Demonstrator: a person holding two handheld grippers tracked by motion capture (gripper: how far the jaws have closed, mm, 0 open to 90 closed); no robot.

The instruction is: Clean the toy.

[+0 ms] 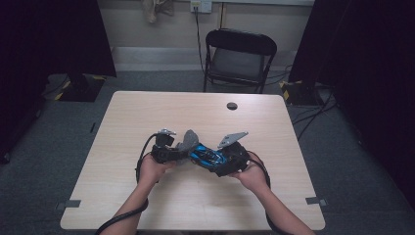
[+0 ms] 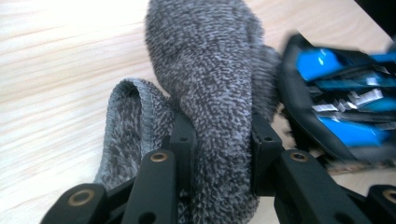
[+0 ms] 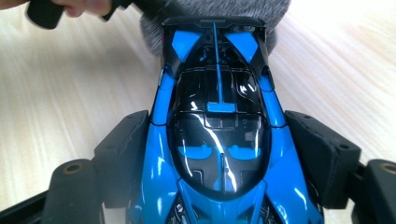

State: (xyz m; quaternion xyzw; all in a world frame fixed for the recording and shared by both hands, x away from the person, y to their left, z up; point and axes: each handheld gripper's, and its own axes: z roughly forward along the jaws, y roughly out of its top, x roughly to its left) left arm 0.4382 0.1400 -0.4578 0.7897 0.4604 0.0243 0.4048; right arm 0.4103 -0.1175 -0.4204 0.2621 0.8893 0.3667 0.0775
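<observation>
the left tool is closed on the fuzzy grey knitted sock. the right tool clamps the shiny blue and black toy car, both over the pale wooden counter, sock touching car.

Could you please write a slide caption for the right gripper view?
Right gripper clamps a blue toy car by its sides, nose toward a grey sock on the wooden table.
</observation>
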